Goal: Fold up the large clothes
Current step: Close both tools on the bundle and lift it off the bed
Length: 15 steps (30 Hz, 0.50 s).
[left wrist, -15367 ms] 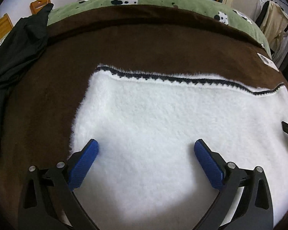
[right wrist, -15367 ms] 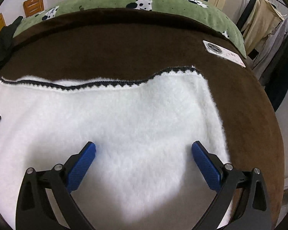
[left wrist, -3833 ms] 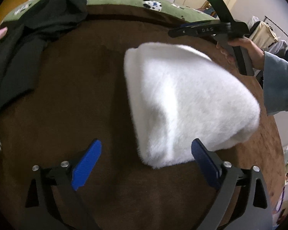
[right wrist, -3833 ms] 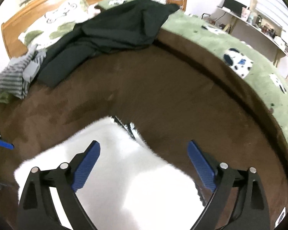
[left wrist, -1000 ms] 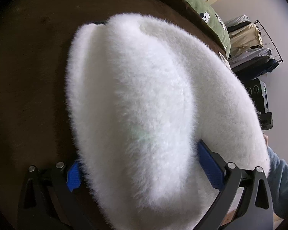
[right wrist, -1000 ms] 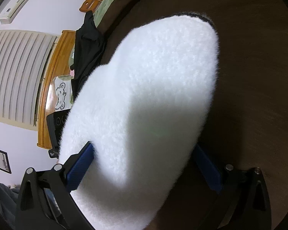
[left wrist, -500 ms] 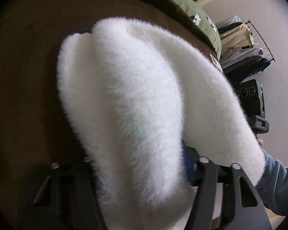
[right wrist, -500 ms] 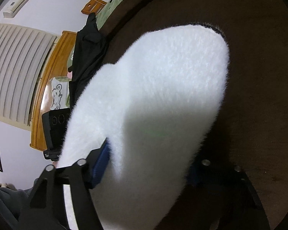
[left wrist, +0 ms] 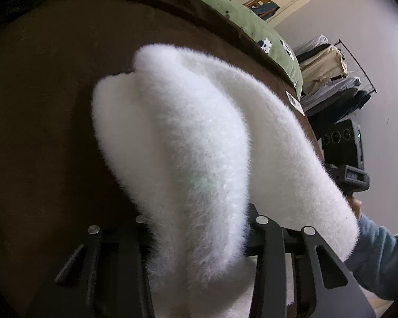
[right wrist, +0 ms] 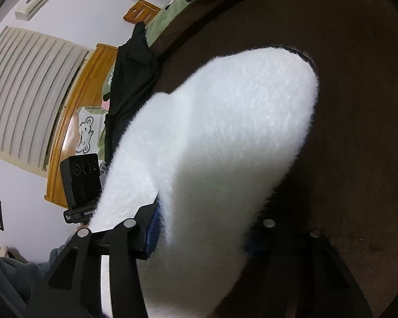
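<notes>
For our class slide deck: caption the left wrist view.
Left gripper closed on the folded white fluffy garment over a brown blanket.

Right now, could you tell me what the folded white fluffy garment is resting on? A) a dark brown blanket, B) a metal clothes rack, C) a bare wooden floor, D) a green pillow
A: the white fluffy garment lies on the dark brown blanket, which shows around it in both wrist views, while both grippers clamp its ends.

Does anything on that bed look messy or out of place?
Only the black garment, lying crumpled and unfolded by the wooden headboard. The fluffy white garment is a tidy folded bundle on the brown blanket, pinched at its ends by both grippers.
</notes>
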Tool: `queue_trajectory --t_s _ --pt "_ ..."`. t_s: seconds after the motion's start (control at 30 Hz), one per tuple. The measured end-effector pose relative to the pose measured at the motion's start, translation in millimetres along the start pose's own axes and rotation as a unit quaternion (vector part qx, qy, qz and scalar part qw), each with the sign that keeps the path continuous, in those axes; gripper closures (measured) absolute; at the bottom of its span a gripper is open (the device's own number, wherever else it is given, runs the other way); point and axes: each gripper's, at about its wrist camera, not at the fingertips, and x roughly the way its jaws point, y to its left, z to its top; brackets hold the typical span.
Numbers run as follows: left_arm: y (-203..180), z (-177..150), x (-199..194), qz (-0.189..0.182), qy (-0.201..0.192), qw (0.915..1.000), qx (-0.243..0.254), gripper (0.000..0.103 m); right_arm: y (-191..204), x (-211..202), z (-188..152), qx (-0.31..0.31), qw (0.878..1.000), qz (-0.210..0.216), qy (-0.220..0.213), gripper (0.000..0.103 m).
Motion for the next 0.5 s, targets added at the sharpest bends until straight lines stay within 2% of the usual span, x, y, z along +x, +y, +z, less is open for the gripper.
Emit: queue_trajectory --t_s 0.2,0.5 --pt "-8.1 3.1 -20.1 0.013 -0.010 0.9998 0.014 0.065 34.6 -13.7 7.9 -0.041 0.999 0.008 -0.014 0.061" --pt "-37.6 20.3 -79.0 0.033 -0.057 0.9974 0.028 0.068 89.1 -43.2 21.1 -0.084 0.996 0.016 -0.018 0.064"
